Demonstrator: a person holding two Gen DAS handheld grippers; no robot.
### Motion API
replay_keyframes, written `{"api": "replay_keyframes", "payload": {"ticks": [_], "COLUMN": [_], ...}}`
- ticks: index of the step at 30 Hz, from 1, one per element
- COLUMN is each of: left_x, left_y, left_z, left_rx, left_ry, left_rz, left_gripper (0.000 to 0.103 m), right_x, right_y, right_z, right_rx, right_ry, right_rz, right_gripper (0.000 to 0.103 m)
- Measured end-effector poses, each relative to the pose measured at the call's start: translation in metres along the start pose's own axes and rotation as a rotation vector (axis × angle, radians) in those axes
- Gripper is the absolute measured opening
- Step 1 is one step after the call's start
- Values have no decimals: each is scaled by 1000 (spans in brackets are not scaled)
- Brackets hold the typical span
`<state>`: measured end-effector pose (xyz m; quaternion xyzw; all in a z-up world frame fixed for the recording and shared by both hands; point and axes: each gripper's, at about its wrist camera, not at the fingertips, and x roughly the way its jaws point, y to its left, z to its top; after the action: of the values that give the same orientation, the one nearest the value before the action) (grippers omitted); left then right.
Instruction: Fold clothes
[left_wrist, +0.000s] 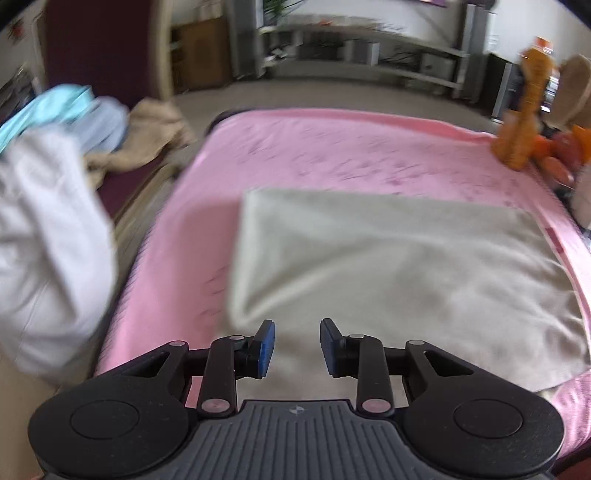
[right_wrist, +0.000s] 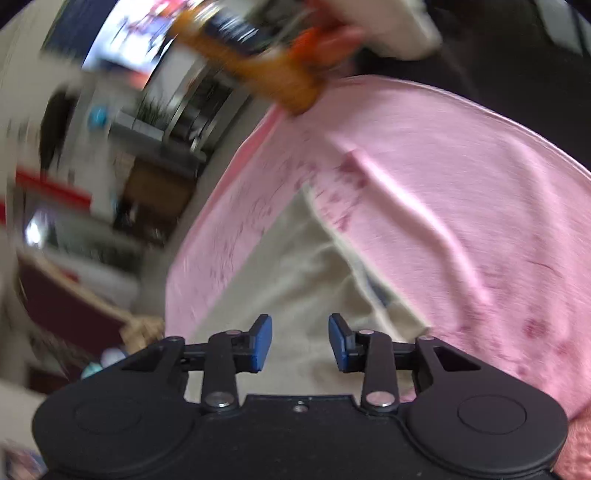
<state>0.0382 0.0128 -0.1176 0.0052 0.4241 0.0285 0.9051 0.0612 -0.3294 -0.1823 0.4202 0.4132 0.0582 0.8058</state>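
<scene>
While both hover empty, left gripper (left_wrist: 297, 345) and right gripper (right_wrist: 300, 343) stand narrowly parted over the beige cloth (left_wrist: 406, 266), which lies flat at twelve o'clock on the pink blanket (left_wrist: 332, 147).

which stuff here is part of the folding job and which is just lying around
Part of the job:
- beige cloth spread on the pink blanket
- heap of clothes to the left
- left gripper, right gripper, both open and empty

Lying about:
- orange bottle
- shelves behind
</scene>
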Motion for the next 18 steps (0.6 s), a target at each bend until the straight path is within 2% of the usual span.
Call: {"api": "replay_keyframes", "payload": {"ticks": [1,3,4,8,13,18], "left_x": [3,12,18,34,41,38], "left_y": [-10,-27,-36,-59,-53,-52], "left_z": [2,5,6,4,1,3], "left_rx": [17,52,75,179,153,138], "left_ry": [1,7,10,9,53,45], "left_rz": [-8,-2,15,127,127,134], "left_gripper": [30,30,30,31,31,31], "right_x": [8,24,31,53,62,53], "right_y": [9,27,36,63,74,81], "right_z": [-4,-12,-16,-32,-48,-52], "right_rx": [-36,-107,-143,-281,-423,-451], "right_ry": [13,38,50,65,26,-16], "right_rz": [-6,-17,-24,-142,-257,-263], "right_gripper": [25,25,25,25,25,25]}}
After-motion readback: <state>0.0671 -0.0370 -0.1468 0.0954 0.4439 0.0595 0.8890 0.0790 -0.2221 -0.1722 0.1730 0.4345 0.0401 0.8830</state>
